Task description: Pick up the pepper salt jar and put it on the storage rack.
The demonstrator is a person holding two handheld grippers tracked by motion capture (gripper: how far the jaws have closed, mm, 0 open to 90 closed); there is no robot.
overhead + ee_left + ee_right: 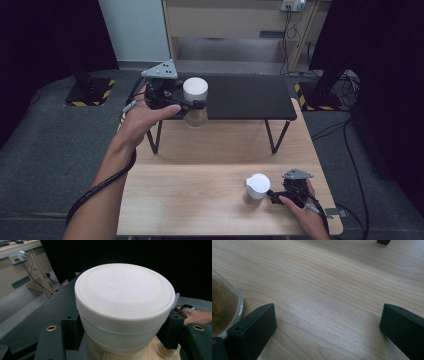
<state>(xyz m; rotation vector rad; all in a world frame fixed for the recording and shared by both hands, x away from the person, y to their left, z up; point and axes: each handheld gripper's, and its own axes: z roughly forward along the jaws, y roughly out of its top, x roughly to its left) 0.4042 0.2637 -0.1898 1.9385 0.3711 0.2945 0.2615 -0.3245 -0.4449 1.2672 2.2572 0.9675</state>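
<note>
A glass jar with a white lid (195, 90) hangs over the left front corner of the black shelf, and my left gripper (196, 102) is shut on it at the lid. In the left gripper view the lid (125, 295) fills the space between both black jaws, which press its sides. A second white-lidded jar (257, 186) with brown contents stands on the wooden table at the front right. My right gripper (275, 195) rests just right of it, open. In the right gripper view, the right gripper (327, 325) has bare wood between its jaws, and the jar's glass wall (224, 307) lies outside the left jaw.
The black shelf (250, 97) stands on thin legs across the far half of the wooden table (200, 200). Grey floor surrounds the table, with dark stands on striped bases (90, 92) at both sides and cables (350, 150) on the right.
</note>
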